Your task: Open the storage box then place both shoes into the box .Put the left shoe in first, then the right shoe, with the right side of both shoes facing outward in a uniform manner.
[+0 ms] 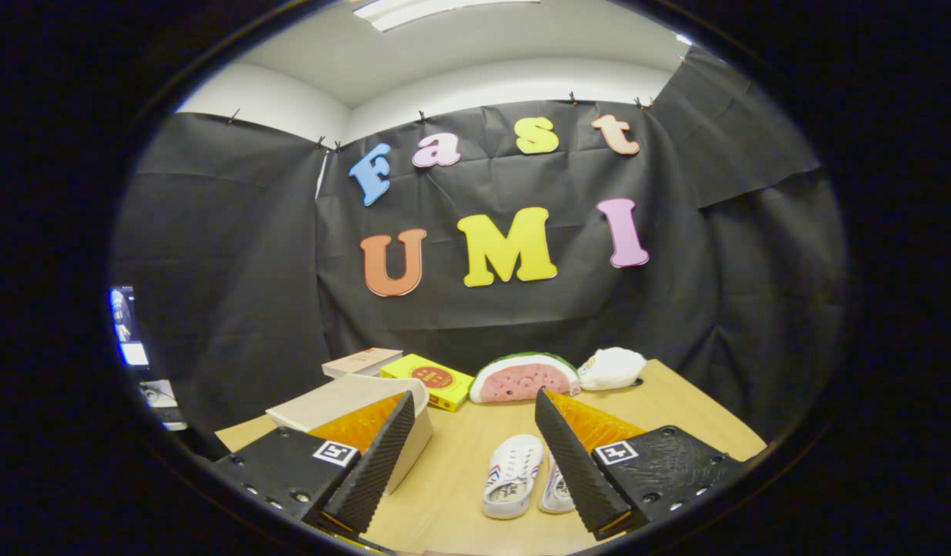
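I had the tongs [475,471] wide apart, holding nothing. Box [351,409] lower left on the worktop [676,401], lid looked closed. Both shoes [514,475] lay lower centre between the fingers. Nothing done yet; opening and both placements left.

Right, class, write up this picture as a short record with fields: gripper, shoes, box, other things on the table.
gripper: gripper, fingers apart, holding nothing
shoes: two white shoes side by side on the table, between the fingers; one partly behind a finger
box: pale storage box, beside and behind the other finger; lid state unclear
other things: yellow box, watermelon plush, white plush, beyond the fingers
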Demonstrator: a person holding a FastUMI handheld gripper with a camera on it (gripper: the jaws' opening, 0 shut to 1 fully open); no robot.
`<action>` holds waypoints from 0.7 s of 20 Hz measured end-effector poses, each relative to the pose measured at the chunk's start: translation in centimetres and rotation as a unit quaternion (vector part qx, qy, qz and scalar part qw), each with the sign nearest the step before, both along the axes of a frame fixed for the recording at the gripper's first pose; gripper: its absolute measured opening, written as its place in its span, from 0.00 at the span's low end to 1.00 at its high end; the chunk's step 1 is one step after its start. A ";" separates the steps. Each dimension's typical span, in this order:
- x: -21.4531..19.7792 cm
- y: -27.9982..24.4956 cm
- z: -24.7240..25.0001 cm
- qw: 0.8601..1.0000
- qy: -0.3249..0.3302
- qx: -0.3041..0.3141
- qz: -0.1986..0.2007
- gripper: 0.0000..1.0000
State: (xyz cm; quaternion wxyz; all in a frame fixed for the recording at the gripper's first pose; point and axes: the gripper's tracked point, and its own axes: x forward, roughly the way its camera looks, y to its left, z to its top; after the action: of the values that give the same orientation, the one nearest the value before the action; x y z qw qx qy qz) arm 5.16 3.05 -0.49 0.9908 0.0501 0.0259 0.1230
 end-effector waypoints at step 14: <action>14.3 9.3 -5.8 0.936 0.231 0.133 0.230 0.94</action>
State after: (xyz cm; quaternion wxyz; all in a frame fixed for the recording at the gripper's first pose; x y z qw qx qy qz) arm 19.45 12.32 -6.25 0.8862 0.2010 0.2485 0.3353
